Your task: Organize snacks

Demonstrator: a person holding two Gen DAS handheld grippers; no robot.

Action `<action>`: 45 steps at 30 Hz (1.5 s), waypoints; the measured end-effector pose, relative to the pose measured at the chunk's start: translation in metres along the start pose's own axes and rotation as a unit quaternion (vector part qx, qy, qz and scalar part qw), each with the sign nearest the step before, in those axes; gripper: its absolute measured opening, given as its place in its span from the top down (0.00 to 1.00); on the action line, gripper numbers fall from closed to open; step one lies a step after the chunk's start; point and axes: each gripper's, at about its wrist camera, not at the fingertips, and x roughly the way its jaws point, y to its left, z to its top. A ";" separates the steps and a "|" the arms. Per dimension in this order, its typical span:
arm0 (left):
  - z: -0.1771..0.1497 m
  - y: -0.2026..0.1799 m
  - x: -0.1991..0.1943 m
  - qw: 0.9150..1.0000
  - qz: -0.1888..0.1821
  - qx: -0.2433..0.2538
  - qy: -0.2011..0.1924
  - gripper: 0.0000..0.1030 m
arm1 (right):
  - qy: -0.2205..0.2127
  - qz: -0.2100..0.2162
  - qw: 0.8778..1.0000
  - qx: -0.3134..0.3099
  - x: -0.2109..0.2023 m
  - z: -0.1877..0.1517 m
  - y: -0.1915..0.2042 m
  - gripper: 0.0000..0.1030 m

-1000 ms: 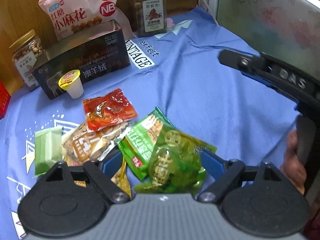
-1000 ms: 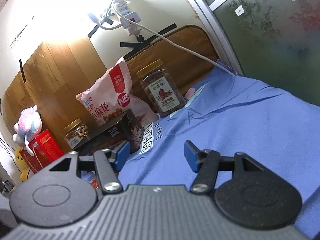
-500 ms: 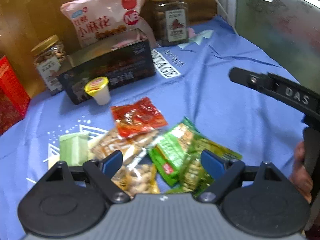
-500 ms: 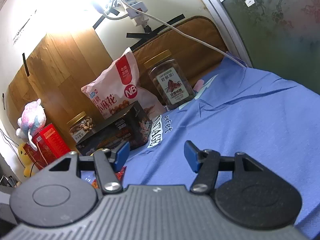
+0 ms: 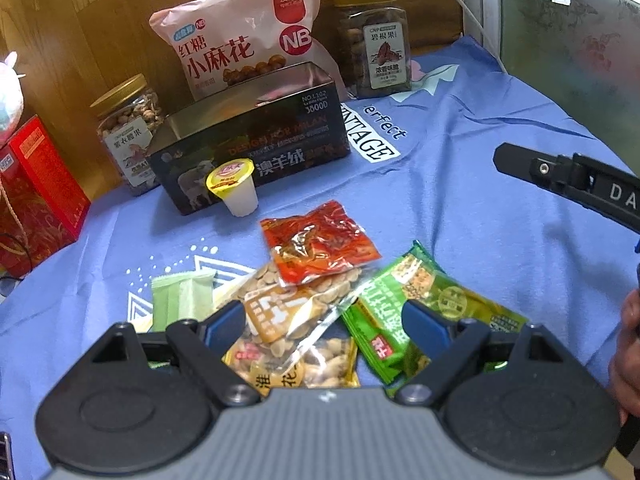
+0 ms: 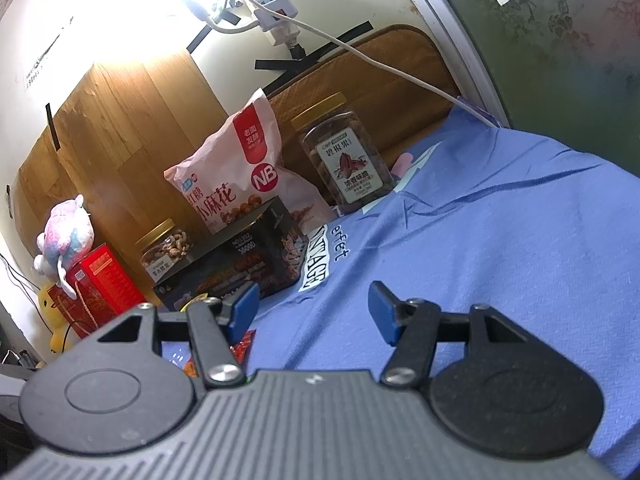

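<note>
Left gripper [image 5: 323, 322] is hovering, fingers spread and empty, over the peanut packet [image 5: 294, 314], so next it's dropping to pinch it for the tin [image 5: 256, 136] at 12 o'clock, while the right gripper [image 6: 312, 312] is idling with its fingers released too.

A box [image 5: 256, 140] stands at the back of the cloth [image 5: 460, 220], with a bag [image 5: 240, 44] and a jar [image 5: 376, 40] behind it and another jar [image 5: 130, 128] to its left. A jelly cup [image 5: 234, 186] stands touching the box's front. Nearer lies a pile of snack packets [image 5: 320, 292] (overlapping one another).
</note>
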 end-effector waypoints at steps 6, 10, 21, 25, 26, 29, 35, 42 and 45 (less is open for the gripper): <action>0.000 0.002 0.000 1.000 0.012 -0.005 -0.003 0.14 | 0.003 0.004 1.000 0.001 0.001 -0.002 0.001 0.39; -0.001 0.002 0.000 1.000 0.016 -0.005 -0.006 0.14 | 0.004 0.007 1.000 -0.003 0.000 -0.003 0.004 0.39; -0.009 0.039 -0.014 0.998 -0.019 -0.049 -0.046 0.14 | 0.015 0.021 1.000 -0.017 0.001 -0.004 0.010 0.39; -0.026 0.096 -0.023 0.991 -0.020 -0.111 -0.069 0.18 | 0.034 0.059 0.996 -0.055 0.001 -0.007 0.028 0.39; -0.031 0.107 -0.024 0.990 -0.026 -0.124 -0.068 0.19 | 0.039 0.068 0.995 -0.068 0.002 -0.008 0.033 0.39; -0.041 0.123 -0.023 0.984 -0.071 -0.147 -0.066 0.22 | 0.061 0.090 0.988 -0.108 0.004 -0.016 0.051 0.39; -0.045 0.091 -0.016 0.966 -0.226 -0.103 -0.067 0.23 | 0.096 0.070 0.987 -0.108 -0.009 -0.027 0.044 0.39; -0.056 0.043 0.004 0.945 -0.323 -0.046 -0.018 0.32 | 0.140 0.069 0.986 -0.054 -0.012 -0.047 0.022 0.38; -0.057 0.035 0.014 0.946 -0.319 -0.057 0.015 0.33 | 0.134 0.071 0.987 -0.055 -0.012 -0.051 0.025 0.41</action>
